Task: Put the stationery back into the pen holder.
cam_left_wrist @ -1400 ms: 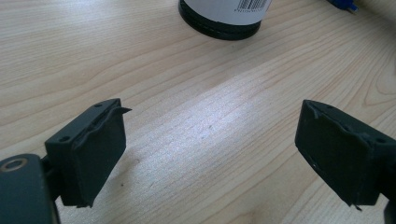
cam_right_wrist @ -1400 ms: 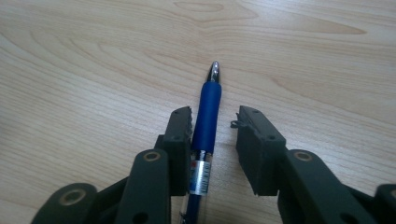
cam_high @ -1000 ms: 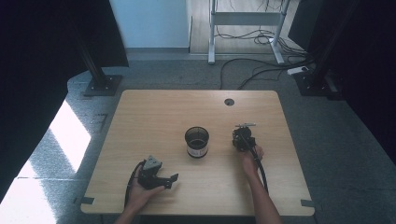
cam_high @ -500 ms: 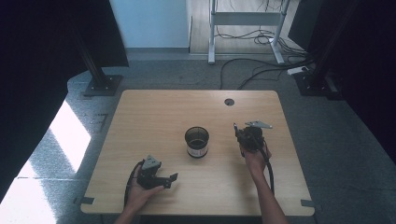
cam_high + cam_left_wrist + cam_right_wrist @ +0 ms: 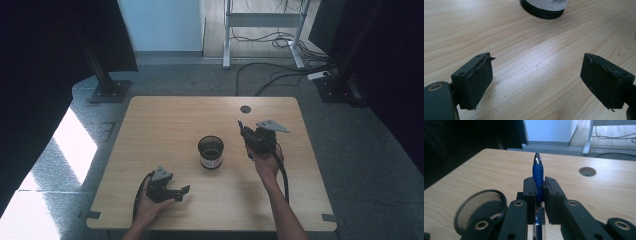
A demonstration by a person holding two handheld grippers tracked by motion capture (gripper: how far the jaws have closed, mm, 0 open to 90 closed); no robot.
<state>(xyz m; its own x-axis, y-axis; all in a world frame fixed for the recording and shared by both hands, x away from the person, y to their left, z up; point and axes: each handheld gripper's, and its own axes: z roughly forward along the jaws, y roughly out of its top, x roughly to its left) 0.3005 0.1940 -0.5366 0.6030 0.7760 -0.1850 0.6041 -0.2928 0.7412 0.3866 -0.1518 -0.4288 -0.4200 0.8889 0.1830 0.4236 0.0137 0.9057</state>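
Observation:
A black mesh cup (image 5: 211, 152) with a white label stands at the middle of the wooden table (image 5: 165, 120). My right gripper (image 5: 246, 136) is lifted above the table to the cup's right, shut on a blue pen (image 5: 538, 176) whose silver tip points up and away between the jaws. The cup's mesh rim (image 5: 482, 207) lies below and to the left in the right gripper view. My left gripper (image 5: 184, 190) rests low near the table's front left, open, with bare wood between its pads (image 5: 475, 80). The cup's base (image 5: 544, 8) shows at the top of the left gripper view.
A round cable hole (image 5: 245, 109) is cut in the table's far right part. Black stand bases (image 5: 109, 91) and cables (image 5: 280, 75) lie on the grey floor beyond the table. Bare wood surrounds the cup on all sides.
My right gripper has risen from the table with the pen and now hangs higher beside the cup. The left gripper and the cup have stayed where they were.

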